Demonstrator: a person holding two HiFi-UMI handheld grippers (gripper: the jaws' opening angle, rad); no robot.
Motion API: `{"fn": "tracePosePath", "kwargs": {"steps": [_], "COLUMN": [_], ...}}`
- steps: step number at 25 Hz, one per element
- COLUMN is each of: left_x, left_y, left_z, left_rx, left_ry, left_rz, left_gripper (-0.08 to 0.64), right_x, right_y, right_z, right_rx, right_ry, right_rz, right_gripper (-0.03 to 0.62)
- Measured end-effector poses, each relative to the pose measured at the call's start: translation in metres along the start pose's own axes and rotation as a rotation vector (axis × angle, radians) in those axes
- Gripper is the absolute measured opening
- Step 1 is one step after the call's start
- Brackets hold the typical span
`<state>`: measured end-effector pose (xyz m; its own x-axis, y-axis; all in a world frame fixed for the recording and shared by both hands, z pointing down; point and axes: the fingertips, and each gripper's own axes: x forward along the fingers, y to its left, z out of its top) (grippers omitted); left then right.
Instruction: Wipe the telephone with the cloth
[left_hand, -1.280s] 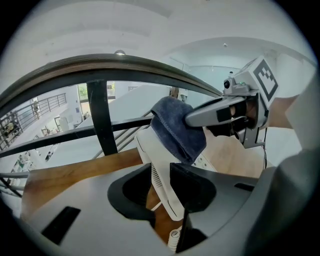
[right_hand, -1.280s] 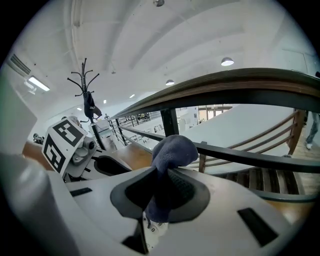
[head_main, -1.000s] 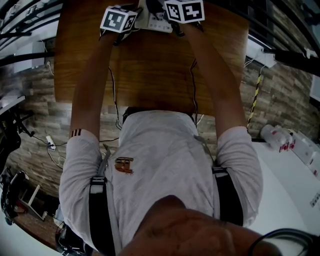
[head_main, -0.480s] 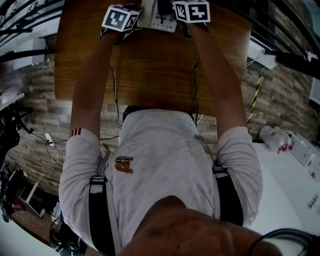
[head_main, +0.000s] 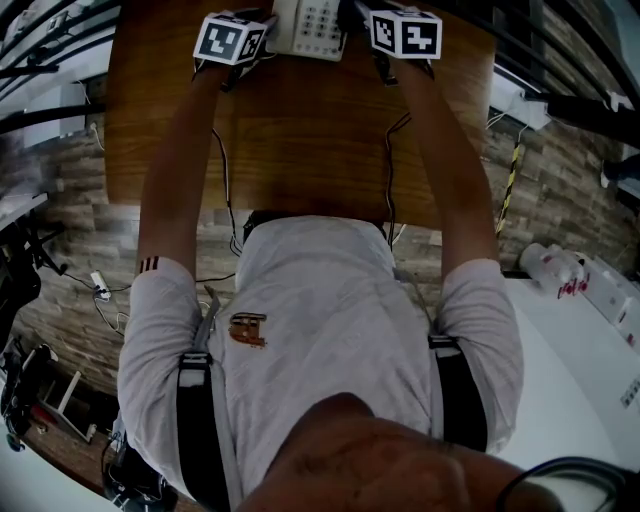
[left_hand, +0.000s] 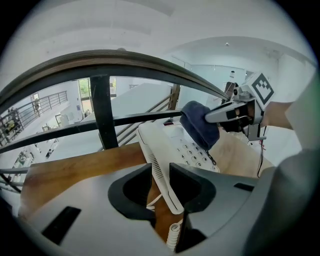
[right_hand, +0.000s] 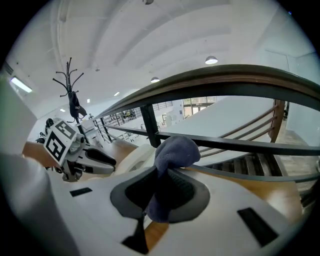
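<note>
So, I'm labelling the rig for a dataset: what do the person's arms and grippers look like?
The left gripper and right gripper each have a pale grey shell with dark jaw pads and a white cube bearing black square markers. A thin dark cable trails back beside each forearm. The sleeves are short and white; the left one has dark stripes at its cuff.

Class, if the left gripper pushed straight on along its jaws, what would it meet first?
The telephone. Its handset-side edge already sits between the jaws of the left gripper, seemingly clamped, so going on would only push into its body.
</note>
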<state>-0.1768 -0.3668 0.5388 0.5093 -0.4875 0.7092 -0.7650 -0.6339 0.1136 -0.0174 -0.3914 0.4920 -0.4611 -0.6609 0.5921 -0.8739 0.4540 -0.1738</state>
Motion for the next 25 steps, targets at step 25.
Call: {"fn": "tracePosePath", "kwargs": {"steps": [25], "left_x": [-0.004], "left_y": [-0.003], "left_z": [-0.006], "left_rx": [-0.006], "left_ry": [0.002], "left_rz": [-0.001], "left_gripper": [0.123], "right_x": [0.037], "right_y": [0.076], "right_z": [-0.018], "right_rx": [0.010], "right_ry": [0.063], "right_rz": [0.103], "right_gripper": [0.074]}}
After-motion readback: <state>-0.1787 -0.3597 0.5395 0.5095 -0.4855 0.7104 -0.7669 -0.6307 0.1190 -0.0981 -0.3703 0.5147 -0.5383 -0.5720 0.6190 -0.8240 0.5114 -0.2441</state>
